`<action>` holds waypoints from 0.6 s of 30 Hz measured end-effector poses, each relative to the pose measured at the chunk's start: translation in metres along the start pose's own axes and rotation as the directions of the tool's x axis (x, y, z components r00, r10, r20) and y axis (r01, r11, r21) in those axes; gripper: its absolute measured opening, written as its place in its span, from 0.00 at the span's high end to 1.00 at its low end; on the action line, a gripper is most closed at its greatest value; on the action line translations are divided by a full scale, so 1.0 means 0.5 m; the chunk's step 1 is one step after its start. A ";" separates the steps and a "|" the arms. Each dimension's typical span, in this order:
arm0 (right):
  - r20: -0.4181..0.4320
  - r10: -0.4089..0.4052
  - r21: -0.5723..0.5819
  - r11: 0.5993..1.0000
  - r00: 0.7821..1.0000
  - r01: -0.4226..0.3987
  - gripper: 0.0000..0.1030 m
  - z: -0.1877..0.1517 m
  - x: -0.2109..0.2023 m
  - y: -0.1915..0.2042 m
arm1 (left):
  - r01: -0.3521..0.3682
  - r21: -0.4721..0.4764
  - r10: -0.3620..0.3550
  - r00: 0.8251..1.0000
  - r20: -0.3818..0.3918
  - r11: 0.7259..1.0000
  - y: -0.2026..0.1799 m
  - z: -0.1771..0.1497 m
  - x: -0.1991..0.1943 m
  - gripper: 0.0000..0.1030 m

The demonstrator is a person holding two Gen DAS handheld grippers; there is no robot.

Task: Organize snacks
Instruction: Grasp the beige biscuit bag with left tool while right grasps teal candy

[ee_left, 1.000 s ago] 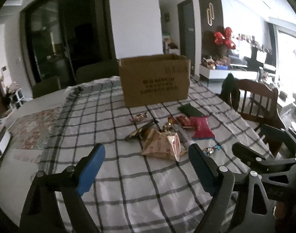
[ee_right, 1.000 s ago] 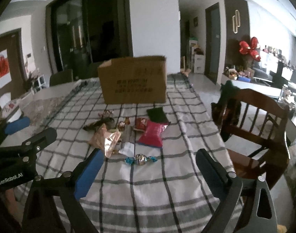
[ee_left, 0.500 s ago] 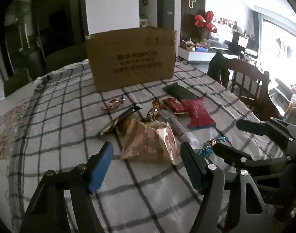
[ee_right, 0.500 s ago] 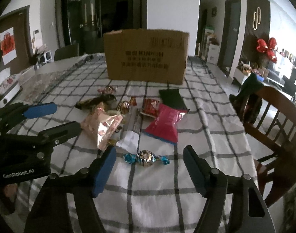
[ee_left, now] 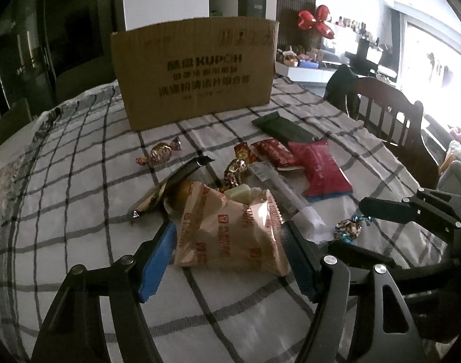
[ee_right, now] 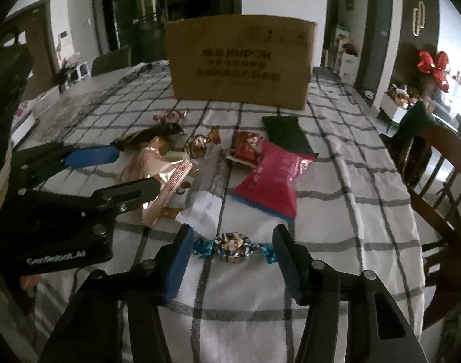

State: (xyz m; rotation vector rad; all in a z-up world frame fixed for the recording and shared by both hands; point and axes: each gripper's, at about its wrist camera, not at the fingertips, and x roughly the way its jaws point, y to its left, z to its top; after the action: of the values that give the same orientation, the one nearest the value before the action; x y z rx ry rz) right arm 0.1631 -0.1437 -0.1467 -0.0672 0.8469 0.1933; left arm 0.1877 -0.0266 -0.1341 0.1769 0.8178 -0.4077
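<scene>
None of the snacks is seen packed yet: all lie loose on the checked desk [ee_left: 79,199] before the cardboard box [ee_left: 194,69], the left hand-held gripper [ee_left: 227,251] spread around the pink packet [ee_left: 230,230], the right hand-held gripper [ee_right: 230,257], lately narrowing, spread around the blue-wrapped candy [ee_right: 233,243].

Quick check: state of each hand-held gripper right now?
Left hand-held gripper: open, astride the pink snack bag.
Right hand-held gripper: open, closing around the blue-wrapped candy.

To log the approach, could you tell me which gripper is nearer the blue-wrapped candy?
Right gripper: its jaws straddle the blue-wrapped candy. Left gripper brackets the pink snack bag beside it.
</scene>
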 end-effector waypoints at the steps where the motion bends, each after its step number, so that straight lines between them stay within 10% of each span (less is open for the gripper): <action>1: -0.005 -0.001 -0.006 1.000 1.000 0.001 0.46 -0.001 0.003 0.002 | 0.002 -0.005 -0.002 1.000 -0.005 1.000 0.002 0.000 0.004 0.31; 18: -0.019 0.004 -0.015 1.000 1.000 -0.005 0.59 -0.006 0.016 0.001 | 0.014 -0.050 -0.015 1.000 -0.023 0.999 0.004 -0.002 0.016 0.47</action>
State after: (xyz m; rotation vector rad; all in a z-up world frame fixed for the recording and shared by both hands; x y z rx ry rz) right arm 0.1657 -0.1426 -0.1547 -0.0811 0.8647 0.2033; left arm 0.1927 -0.0270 -0.1410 0.1300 0.8518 -0.3996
